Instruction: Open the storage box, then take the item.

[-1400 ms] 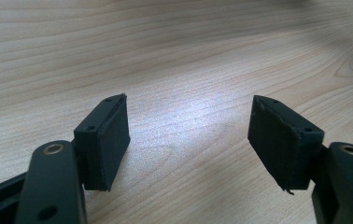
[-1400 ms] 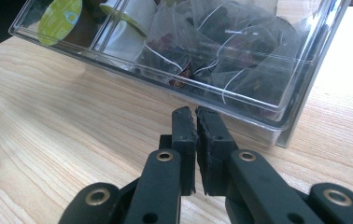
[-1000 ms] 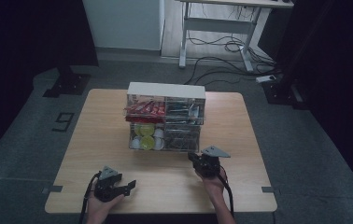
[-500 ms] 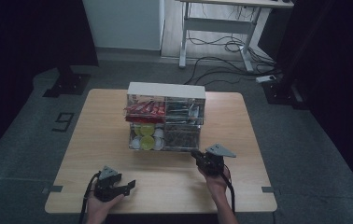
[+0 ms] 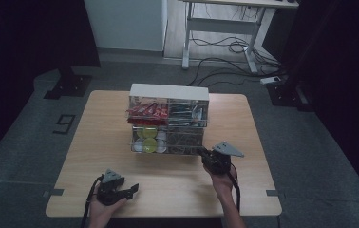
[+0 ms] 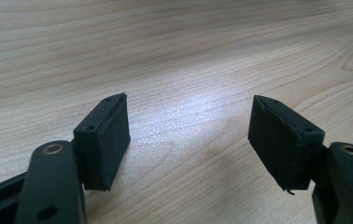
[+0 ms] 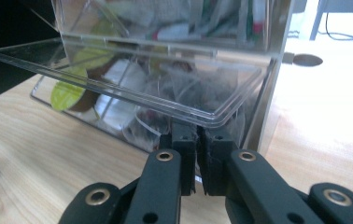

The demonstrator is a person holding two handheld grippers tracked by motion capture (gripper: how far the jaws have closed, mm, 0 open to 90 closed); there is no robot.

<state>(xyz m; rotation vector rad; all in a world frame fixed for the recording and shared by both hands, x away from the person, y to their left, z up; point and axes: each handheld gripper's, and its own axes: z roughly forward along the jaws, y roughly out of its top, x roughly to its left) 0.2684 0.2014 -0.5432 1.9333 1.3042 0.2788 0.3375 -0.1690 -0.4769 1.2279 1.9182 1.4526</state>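
A clear plastic drawer organizer [image 5: 168, 123] stands mid-table, with red packets [image 5: 146, 111] upper left and yellow-green round pods [image 5: 149, 139] lower left. My right gripper [image 5: 206, 155] is at its lower right compartment. In the right gripper view its jaws [image 7: 197, 133] are shut on the near edge of a clear flap [image 7: 118, 79] that juts out level from the organizer [image 7: 174, 28]. My left gripper [image 5: 132, 189] rests near the table's front left edge. It stands open [image 6: 188, 135] over bare wood with nothing between its pads.
The wooden table [image 5: 101, 123] has bare room left, right and in front of the organizer. Beyond it are a dark floor, a white desk frame [image 5: 220, 28] with cables, and a black stand base [image 5: 68, 85] at far left.
My right gripper has shifted slightly to the right at the organizer's lower right front. The left gripper has stayed in place.
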